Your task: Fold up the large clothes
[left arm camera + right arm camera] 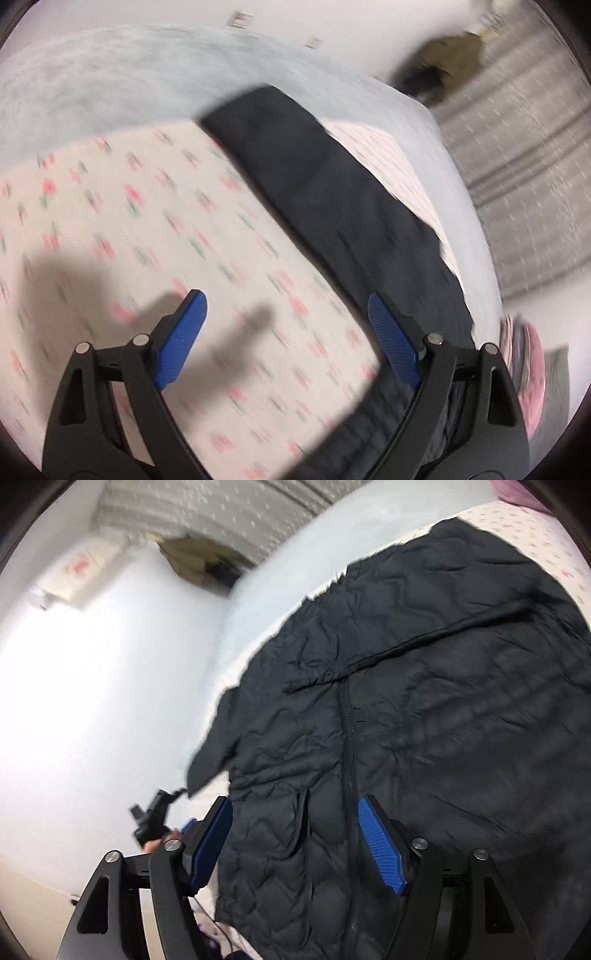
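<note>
A black quilted puffer jacket (406, 686) lies spread on a floral bedsheet (122, 229), zip facing up. In the left wrist view one long dark part of the jacket (317, 184) runs from the middle to the lower right. My left gripper (286, 310) is open above the sheet, its right finger over the jacket's edge, holding nothing. My right gripper (295, 805) is open just above the jacket's front near the zip (347, 746), with nothing between the pads.
A light blue blanket (110, 81) lies beyond the sheet. A white wall (92, 686) and a grey patterned curtain (517, 155) stand past the bed. A pink-patterned item (532, 373) lies at the bed's right edge. The other gripper (151, 819) shows at the right wrist view's lower left.
</note>
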`<act>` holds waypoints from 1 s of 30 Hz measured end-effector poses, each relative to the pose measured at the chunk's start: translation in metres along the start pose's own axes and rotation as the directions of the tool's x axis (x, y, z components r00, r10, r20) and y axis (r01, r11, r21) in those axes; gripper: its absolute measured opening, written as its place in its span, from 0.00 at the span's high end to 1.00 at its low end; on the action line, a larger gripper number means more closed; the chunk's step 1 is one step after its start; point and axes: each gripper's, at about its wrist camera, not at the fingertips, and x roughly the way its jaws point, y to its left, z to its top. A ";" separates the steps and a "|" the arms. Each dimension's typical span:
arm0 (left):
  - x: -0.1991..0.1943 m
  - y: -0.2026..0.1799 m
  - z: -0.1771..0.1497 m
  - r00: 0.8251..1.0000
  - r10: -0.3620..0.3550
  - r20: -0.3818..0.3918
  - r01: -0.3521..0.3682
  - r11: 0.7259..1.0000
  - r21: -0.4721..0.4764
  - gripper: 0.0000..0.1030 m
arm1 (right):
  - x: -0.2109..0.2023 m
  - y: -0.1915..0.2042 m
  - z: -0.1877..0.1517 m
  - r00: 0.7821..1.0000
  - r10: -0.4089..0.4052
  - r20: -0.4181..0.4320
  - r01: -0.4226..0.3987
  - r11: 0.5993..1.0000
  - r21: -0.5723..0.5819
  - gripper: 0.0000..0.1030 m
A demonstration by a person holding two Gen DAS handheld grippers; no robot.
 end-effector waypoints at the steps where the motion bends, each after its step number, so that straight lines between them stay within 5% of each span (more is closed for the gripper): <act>1: 0.006 0.006 0.010 1.000 0.022 -0.008 -0.022 1.000 -0.010 0.13 | -0.006 -0.010 -0.004 0.999 -0.009 0.036 0.009 1.000 -0.002 0.27; 3: 0.020 0.018 0.038 0.998 0.068 -0.013 -0.069 0.997 -0.035 0.13 | -0.012 -0.034 -0.009 0.994 -0.033 0.107 0.031 0.999 0.018 0.27; 6: 0.034 0.021 0.069 0.997 0.079 0.024 -0.078 0.996 -0.039 0.13 | -0.007 -0.071 -0.003 0.996 -0.070 0.060 0.065 0.994 0.092 0.27; 8: 0.051 0.010 0.080 0.994 0.103 0.025 -0.103 0.995 0.006 0.13 | -0.020 -0.083 0.002 0.991 -0.081 0.108 0.069 0.991 0.111 0.27; 12: 0.068 -0.008 0.083 0.966 0.201 0.163 -0.213 0.975 0.059 0.14 | -0.043 -0.097 0.008 0.975 -0.091 0.203 0.063 0.988 0.142 0.27; 14: 0.071 -0.019 0.079 0.954 0.219 0.206 -0.240 0.967 0.087 0.40 | -0.048 -0.101 0.008 0.973 -0.086 0.216 0.053 0.987 0.154 0.27; 15: 0.074 -0.025 0.078 0.953 0.225 0.205 -0.252 0.961 0.115 0.70 | -0.050 -0.104 0.008 0.972 -0.088 0.216 0.056 0.987 0.152 0.27; 16: 0.077 -0.024 0.085 0.958 0.216 0.189 -0.243 0.961 0.131 0.93 | -0.050 -0.104 0.008 0.973 -0.090 0.214 0.059 0.987 0.147 0.27; 19: 0.070 -0.030 0.089 0.969 0.187 0.162 -0.208 0.970 0.125 0.95 | -0.056 -0.101 0.008 0.972 -0.068 0.226 0.038 0.990 0.137 0.27; 23: 0.021 -0.046 0.092 0.971 0.060 0.230 -0.078 0.995 0.070 0.95 | -0.069 -0.104 0.010 0.958 -0.092 0.273 0.052 0.987 0.151 0.27; 30: -0.064 -0.141 0.056 0.924 -0.209 0.320 0.151 0.969 0.195 0.95 | -0.100 -0.122 0.013 0.943 -0.061 0.329 -0.003 0.981 0.192 0.27</act>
